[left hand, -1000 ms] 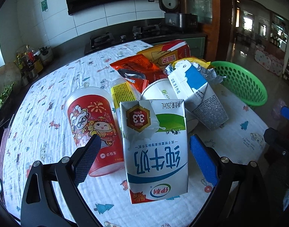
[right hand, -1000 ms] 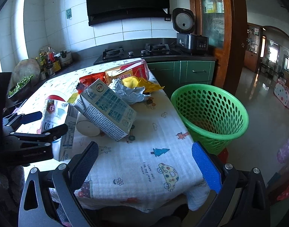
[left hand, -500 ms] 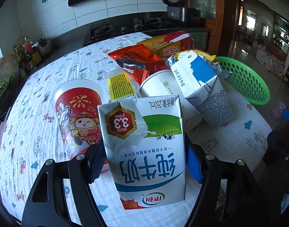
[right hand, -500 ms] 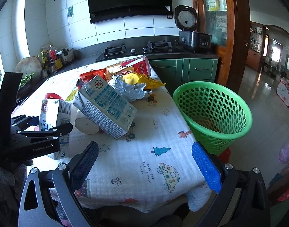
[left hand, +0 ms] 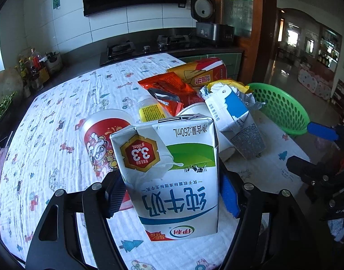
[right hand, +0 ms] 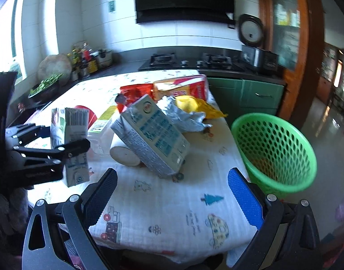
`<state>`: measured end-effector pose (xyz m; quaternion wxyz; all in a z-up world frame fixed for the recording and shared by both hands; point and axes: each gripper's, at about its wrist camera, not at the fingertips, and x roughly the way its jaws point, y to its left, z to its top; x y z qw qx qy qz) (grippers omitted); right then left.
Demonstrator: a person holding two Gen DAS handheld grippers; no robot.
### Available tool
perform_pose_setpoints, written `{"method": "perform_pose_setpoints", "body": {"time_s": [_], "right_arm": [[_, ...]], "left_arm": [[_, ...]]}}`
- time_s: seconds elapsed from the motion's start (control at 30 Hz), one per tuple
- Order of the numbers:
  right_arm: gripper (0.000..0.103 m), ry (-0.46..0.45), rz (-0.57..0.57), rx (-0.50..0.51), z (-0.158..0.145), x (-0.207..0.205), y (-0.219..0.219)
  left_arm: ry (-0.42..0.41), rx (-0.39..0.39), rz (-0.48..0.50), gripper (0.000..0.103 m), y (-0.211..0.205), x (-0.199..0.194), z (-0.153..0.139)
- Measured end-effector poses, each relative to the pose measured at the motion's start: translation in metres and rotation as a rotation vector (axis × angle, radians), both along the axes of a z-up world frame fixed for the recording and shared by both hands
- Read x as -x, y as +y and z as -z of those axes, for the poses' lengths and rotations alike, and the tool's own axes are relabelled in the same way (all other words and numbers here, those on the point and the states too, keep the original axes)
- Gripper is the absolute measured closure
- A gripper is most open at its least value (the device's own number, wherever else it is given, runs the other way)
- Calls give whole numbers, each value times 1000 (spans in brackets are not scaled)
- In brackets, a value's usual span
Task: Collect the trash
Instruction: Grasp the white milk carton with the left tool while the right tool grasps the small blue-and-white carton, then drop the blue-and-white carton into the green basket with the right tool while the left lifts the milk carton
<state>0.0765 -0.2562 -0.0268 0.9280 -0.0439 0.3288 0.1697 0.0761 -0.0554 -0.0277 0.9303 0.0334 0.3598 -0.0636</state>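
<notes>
My left gripper is shut on a white and green milk carton, upside down and lifted off the table; it also shows in the right wrist view. Behind it lie a red paper cup, a blue and white carton, a white cup, red and orange snack bags and a yellow wrapper. The green basket stands off the table's right edge. My right gripper is open and empty above the table's near edge.
The table has a white cloth with cartoon prints. A stove and rice cooker sit on the counter behind. Bottles and greens stand at the left. A green cabinet is behind the basket.
My left gripper closed on the milk carton and lifted it off the table. My right gripper moved a little forward and stayed open.
</notes>
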Motion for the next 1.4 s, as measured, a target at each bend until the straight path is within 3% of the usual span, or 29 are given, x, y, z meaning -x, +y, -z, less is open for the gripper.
{"method": "perform_pose_setpoints", "body": {"time_s": [0.17, 0.23, 0.47, 1.03, 1.4], "right_arm": [[9, -1, -91, 2, -5, -18, 9], [16, 2, -142, 8, -8, -28, 16], [22, 11, -295, 35, -10, -62, 40], [22, 112, -627, 105, -2, -115, 68], [28, 68, -587, 78, -7, -105, 57]], "left_arm": [[-25, 33, -3, 33, 12, 0, -15], [-37, 43, 1, 33, 16, 0, -20], [-44, 66, 17, 33, 28, -8, -27], [-37, 84, 12, 33, 49, -26, -26], [-34, 88, 36, 33, 44, -33, -30]]}}
